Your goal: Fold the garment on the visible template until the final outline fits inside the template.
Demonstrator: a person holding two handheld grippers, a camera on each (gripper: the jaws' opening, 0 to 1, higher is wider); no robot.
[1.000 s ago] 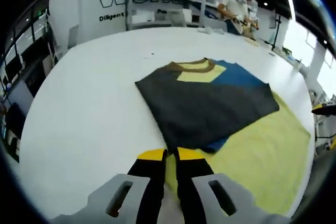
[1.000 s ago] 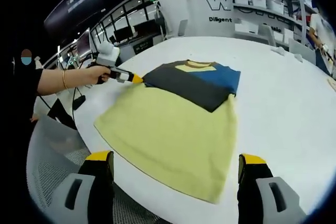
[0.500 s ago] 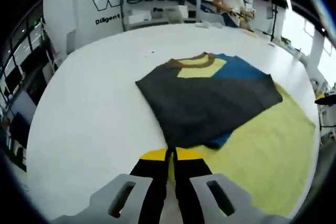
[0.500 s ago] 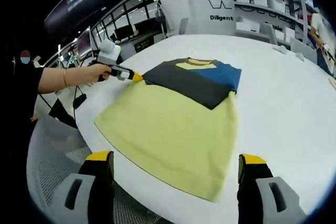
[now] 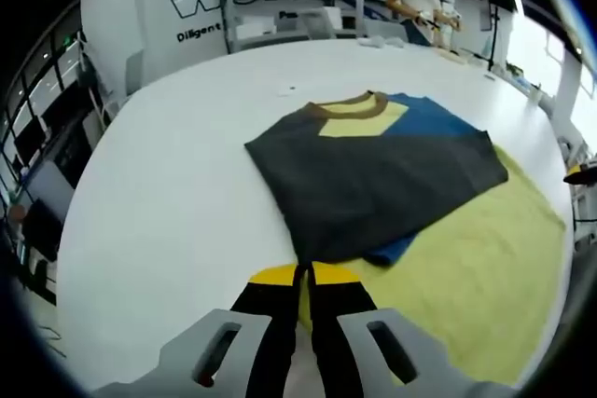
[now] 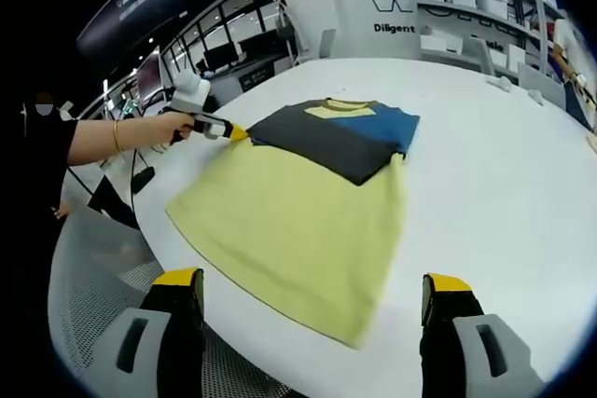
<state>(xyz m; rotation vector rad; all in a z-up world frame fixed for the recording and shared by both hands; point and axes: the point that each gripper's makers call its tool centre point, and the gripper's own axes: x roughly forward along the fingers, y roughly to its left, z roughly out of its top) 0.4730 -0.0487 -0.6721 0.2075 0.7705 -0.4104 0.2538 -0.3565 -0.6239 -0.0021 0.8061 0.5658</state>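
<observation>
While your left gripper (image 5: 305, 279) has its yellow-tipped jaws pressed together at the near corner of the garment (image 5: 373, 174), the pictures leave unclear whether any cloth is pinched between them. You can see that gripper from the right gripper view too, held in your hand (image 6: 173, 125) at the garment's left edge. Your right gripper (image 6: 312, 300) hangs with its jaws spread wide and nothing between them, above the near rim of the white table (image 6: 504, 184). The garment, dark grey with a blue panel and a brown collar, lies folded on the far part of the yellow template (image 6: 280, 221), its far edge reaching onto the bare table.
</observation>
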